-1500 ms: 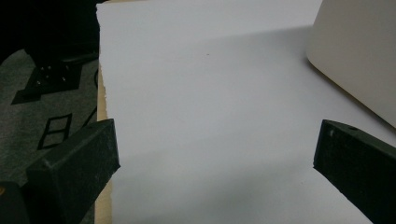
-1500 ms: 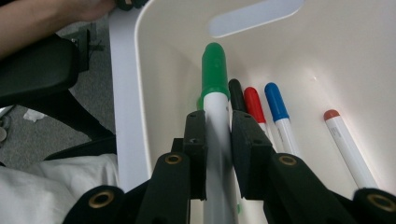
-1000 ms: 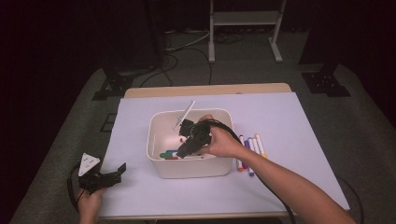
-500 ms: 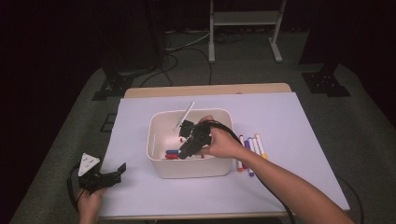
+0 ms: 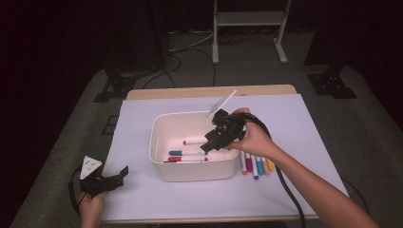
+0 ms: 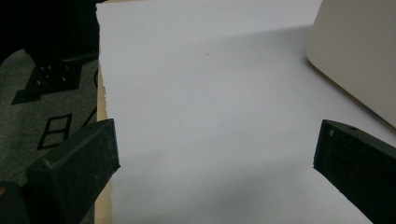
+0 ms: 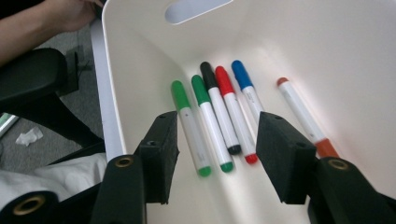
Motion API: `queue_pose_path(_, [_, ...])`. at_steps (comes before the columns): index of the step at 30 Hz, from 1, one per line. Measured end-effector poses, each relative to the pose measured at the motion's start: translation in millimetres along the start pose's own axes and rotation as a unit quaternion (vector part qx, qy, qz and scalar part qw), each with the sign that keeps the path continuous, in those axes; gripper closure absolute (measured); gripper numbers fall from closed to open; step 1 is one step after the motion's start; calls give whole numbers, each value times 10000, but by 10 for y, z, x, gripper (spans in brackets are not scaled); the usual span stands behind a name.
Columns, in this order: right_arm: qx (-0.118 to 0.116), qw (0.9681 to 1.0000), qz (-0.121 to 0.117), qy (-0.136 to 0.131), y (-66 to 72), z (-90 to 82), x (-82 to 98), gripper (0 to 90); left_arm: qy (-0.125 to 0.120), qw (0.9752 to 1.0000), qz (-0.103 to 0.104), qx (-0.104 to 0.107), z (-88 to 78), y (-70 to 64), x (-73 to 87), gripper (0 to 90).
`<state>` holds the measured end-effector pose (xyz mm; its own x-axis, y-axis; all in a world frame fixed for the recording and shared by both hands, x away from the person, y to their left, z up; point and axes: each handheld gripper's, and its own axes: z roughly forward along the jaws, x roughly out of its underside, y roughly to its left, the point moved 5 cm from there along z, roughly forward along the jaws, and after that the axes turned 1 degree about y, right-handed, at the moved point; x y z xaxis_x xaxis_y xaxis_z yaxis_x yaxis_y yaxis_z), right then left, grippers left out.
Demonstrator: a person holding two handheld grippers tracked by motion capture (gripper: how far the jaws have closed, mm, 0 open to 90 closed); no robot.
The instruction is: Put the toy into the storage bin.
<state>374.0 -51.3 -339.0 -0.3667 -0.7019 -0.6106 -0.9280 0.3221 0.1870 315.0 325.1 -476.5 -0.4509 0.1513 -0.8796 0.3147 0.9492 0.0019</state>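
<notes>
Markers (image 7: 219, 116), six, lay inside white bin (image 5: 161, 166) on the paper-covered table (image 5: 142, 204). Right gripper (image 5: 209, 146) hung over bin, jaws apart, empty. Left gripper (image 5: 121, 173) rested near the table's front-left corner, jaws wide, empty. More markers (image 5: 255, 165) lay beside bin.

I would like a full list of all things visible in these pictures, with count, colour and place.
Bin: one, white, middle of the table.
Markers in the bin: six; two green, one black, one red, one blue, one orange-brown; on the bin floor.
Markers on the table: about five, mixed colours, right of the bin.
Table cover: one, white.
Frame: one, white, on the floor behind the table.
Left claw: open, at the table's near-left corner.
Right claw: open, above the bin.
</notes>
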Motion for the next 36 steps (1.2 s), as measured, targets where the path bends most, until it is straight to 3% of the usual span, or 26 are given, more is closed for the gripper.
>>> queue_pose_path(9, [335,9985,301,-327,-168,-465,262,412,14,10000,3,-8,-1,-2,1,0])
queue_pose_path(17, [563,9961,532,-424,-294,-680,525,398,14,10000,26,-12,-2,-1,2,0])
queue_pose_path(27, [726,9925,853,-494,-461,-767,869,371,6,10000,31,-27,0,-6,2,0])
queue_pose_path(36, [876,9872,1254,-449,-655,-680,1276,344,9,10000,43,-30,-2,-6,3,0])
